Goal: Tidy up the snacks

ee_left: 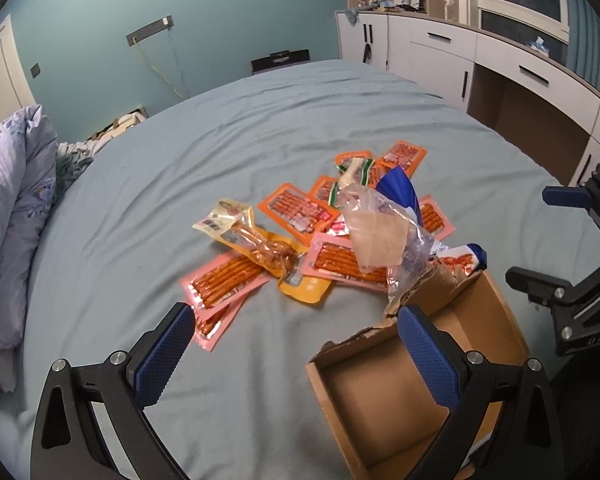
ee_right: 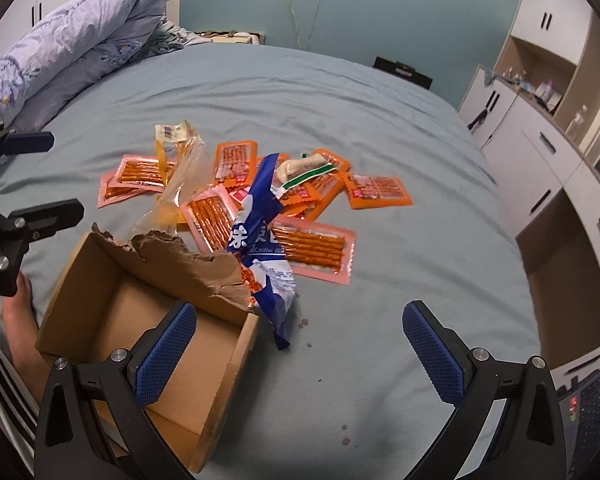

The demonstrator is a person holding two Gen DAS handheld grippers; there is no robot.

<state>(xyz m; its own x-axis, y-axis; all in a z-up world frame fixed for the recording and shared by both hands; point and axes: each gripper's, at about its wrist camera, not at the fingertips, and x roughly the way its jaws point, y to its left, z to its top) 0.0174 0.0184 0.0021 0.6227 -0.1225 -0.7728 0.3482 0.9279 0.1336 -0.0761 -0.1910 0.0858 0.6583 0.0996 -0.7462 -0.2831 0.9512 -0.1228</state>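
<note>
Snack packets (ee_left: pixel 324 236) lie heaped on the bed (ee_left: pixel 220 128); cardboard box (ee_right: pixel 112 320) empty. Left tool (ee_left: pixel 296 348) and right tool (ee_right: pixel 300 348) spread, holding nothing: sorting seemingly unstarted.

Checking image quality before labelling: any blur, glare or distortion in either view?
Left wrist view: strong fisheye bending, dark corners, glare on the clear plastic bag. Right wrist view: same curvature, snack packets sharp, cardboard box evenly lit, no marked blur.
</note>
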